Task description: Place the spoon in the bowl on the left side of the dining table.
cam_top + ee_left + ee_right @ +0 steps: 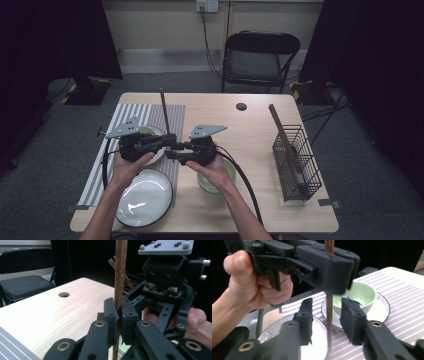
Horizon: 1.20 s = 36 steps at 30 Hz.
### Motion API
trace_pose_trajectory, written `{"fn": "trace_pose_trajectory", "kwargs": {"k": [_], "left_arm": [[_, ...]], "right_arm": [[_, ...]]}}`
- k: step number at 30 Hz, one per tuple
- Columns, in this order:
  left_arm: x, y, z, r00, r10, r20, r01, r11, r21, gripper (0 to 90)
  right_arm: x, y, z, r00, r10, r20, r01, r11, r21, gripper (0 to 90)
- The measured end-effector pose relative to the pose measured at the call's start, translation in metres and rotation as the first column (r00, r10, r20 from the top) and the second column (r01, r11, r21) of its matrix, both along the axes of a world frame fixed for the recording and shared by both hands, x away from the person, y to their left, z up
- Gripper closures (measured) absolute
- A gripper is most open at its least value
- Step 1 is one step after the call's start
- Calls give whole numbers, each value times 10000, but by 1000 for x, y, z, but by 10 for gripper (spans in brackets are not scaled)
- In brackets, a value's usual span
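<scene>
Nearest us lies a white plate [145,197]. Beyond it our left gripper [119,315] is clenched on a brown chopstick [120,277], held upright above the striped mat [127,117]. Our right gripper [327,315] brackets the stick's lower part [329,315], pads not touching it. Behind sit a green bowl [359,293] and, far right, a wire basket [297,165].

Bare wooden table [240,135] lies open between the striped placemat [125,117] and the wire basket [296,162]. A green bowl [220,182] and white plate [145,197] crowd the near edge.
</scene>
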<state>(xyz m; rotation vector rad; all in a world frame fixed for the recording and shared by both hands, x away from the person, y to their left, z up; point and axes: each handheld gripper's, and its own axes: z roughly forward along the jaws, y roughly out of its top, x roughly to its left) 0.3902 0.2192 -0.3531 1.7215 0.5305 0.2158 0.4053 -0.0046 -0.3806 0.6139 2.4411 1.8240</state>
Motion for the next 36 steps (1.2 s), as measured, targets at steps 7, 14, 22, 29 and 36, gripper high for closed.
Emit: {"fn": "trace_pose_trajectory", "kwargs": {"k": [7, 14, 22, 29, 36], "left_arm": [[-1, 1, 1, 10000, -34, 93, 33, 10000, 91, 850], [0, 2, 0, 10000, -84, 0, 84, 10000, 0, 849], [1, 2, -1, 10000, 19, -68, -20, 10000, -76, 786], [3, 5, 2, 9998, 153, -98, -153, 9999, -69, 621], [3, 1, 0, 9984, 470, -325, -471, 9989, -18, 512]], "right_arm": [[1, 4, -6, 10000, 14, 5, -14, 9999, -108, 773], [0, 5, -5, 9998, 68, 163, -69, 10000, 49, 857], [-1, 2, -4, 9998, 135, 135, -134, 9999, -105, 866], [-6, 1, -2, 9996, 235, 184, -230, 9994, -260, 867], [-11, -5, -1, 9997, 32, 246, -19, 9986, -526, 867]]}}
